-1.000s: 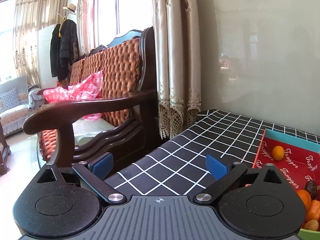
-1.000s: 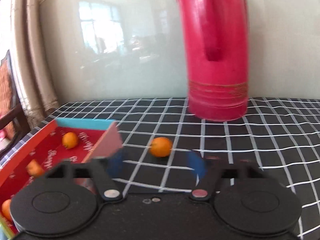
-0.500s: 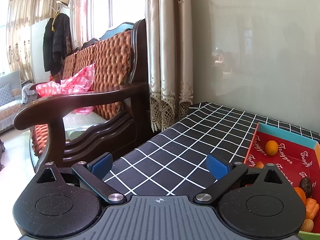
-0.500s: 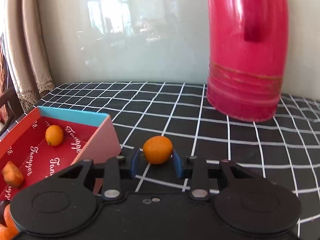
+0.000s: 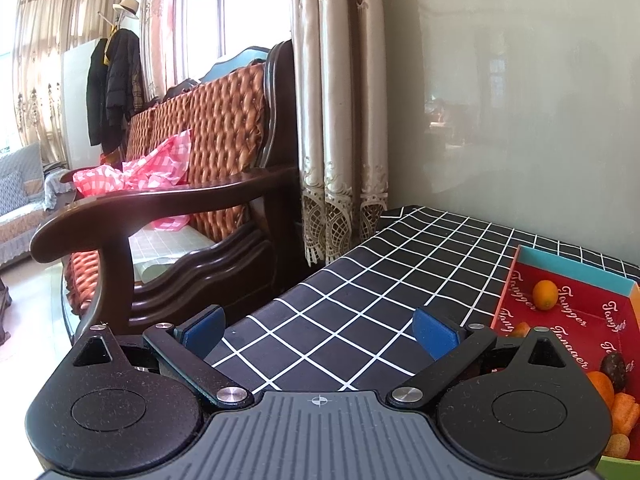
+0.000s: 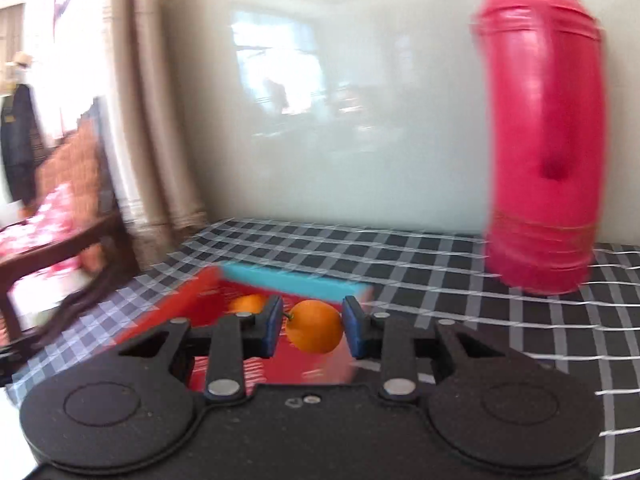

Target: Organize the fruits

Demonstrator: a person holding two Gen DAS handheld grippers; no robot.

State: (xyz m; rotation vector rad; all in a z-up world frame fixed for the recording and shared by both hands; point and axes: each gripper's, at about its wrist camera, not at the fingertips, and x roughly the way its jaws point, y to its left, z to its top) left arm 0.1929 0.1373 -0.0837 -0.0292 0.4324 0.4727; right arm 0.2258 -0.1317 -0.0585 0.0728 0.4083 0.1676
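Note:
My right gripper is shut on a small orange fruit and holds it in the air over the near right part of the red box. The box has a blue far wall and holds another small orange. The right wrist view is motion-blurred. My left gripper is open and empty above the black checked tablecloth, left of the same red box. In that box lie a small orange, a dark fruit and several orange pieces.
A tall red thermos jug stands on the cloth at the back right by the wall. A wooden armchair with a pink checked cloth stands left of the table. Curtains hang at the table's back left corner.
My right gripper closed on the orange on the cloth, lifted it and swung left over the red box. My left gripper stayed open and shifted only slightly.

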